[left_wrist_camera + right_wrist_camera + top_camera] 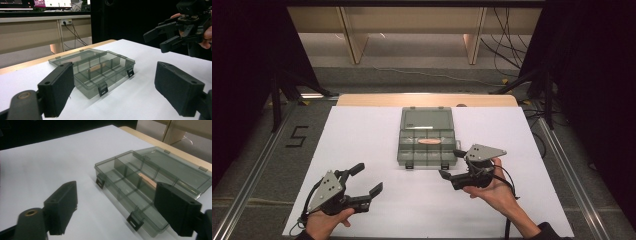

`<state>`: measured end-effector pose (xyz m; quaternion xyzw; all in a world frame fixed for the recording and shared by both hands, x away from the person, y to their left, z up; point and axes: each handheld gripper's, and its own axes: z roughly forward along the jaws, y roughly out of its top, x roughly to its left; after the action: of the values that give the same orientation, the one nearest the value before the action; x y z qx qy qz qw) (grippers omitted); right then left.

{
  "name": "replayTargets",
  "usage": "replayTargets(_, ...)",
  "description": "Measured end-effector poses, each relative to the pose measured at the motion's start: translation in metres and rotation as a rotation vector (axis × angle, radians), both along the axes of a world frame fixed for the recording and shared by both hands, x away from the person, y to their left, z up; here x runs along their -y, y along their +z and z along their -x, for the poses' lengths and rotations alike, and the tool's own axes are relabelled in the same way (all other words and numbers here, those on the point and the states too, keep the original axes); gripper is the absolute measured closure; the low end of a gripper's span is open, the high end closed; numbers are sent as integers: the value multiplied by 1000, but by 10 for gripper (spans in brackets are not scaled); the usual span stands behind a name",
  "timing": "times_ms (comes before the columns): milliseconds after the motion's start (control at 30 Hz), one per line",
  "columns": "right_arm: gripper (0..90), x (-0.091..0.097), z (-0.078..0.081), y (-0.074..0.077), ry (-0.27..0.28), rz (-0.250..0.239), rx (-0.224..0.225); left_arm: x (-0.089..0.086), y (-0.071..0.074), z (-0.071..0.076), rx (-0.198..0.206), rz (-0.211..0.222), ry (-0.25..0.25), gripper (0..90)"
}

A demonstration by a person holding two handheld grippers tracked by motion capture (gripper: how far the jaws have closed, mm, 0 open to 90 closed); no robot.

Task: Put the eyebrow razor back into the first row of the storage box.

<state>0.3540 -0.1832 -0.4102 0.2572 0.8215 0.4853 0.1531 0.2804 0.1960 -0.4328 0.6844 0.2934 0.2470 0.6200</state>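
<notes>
Organizer box (428, 138) open on white table (362, 130) — we see something tan inside, possibly a strip.
Left gripper (367, 180) and right gripper (450, 163) both spread, empty.

The organizer box (427, 137) looks like smoky see-through plastic, pretty glossy, with black plastic latches (103, 89) on the front edge. The table (362, 135) has a matt white sheet over it, smooth like paper, and pale wood (427, 100) peeks out along the far edge. The left tongs (367, 179) and right tongs (451, 164) are matt black plastic with slightly rough-looking pads (178, 87), each topped with a dull grey plate (484, 152).
</notes>
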Motion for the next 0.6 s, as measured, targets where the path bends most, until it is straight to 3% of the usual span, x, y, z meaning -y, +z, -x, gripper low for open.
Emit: replayTargets(600,160,14,19,-7,-24,-44,-7,0,0,0,-2,-2,0,161)
